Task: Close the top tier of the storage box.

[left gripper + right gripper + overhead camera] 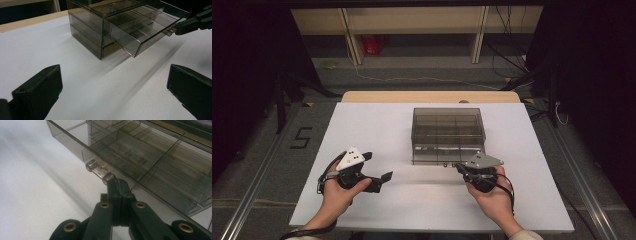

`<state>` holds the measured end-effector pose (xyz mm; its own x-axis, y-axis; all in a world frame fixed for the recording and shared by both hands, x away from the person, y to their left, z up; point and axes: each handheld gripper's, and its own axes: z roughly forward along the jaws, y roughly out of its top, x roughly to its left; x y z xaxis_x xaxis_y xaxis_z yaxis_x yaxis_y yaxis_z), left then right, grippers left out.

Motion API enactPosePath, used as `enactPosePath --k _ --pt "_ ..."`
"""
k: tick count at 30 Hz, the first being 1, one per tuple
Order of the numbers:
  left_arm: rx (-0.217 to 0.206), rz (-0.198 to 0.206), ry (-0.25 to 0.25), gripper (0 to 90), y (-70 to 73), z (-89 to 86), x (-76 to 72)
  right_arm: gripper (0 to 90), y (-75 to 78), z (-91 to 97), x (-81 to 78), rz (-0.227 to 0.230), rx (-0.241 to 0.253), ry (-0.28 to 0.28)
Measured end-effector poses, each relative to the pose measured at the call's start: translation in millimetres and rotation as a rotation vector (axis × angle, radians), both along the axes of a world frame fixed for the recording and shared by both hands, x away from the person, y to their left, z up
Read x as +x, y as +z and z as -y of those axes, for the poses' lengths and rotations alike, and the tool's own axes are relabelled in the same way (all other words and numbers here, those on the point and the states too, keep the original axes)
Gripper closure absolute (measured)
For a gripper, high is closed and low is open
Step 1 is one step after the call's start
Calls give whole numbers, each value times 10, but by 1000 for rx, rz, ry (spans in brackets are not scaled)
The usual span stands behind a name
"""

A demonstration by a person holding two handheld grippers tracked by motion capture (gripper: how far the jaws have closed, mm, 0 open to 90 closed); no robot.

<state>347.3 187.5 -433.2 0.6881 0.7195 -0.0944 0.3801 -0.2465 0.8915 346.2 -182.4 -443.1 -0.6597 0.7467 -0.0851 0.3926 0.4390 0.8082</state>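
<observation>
White table (377,125), red object (373,45) beyond

Drawer box (448,131) at the middle of the bench (362,125), toward the far edge. One drawer (140,32) pulled partway out toward the near side. Right tongs (460,168) at the drawer's handle (99,172), just before the box. Left tongs (379,172) well apart to the left, over bare bench.

Dim room, bright tabletop, soft shadows, mild blur
</observation>
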Motion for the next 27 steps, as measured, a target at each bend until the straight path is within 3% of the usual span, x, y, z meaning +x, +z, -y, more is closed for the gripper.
enactPosePath --k 27 --pt "4 2 -1 0 -5 11 -2 900 8 -39 76 12 0 -25"
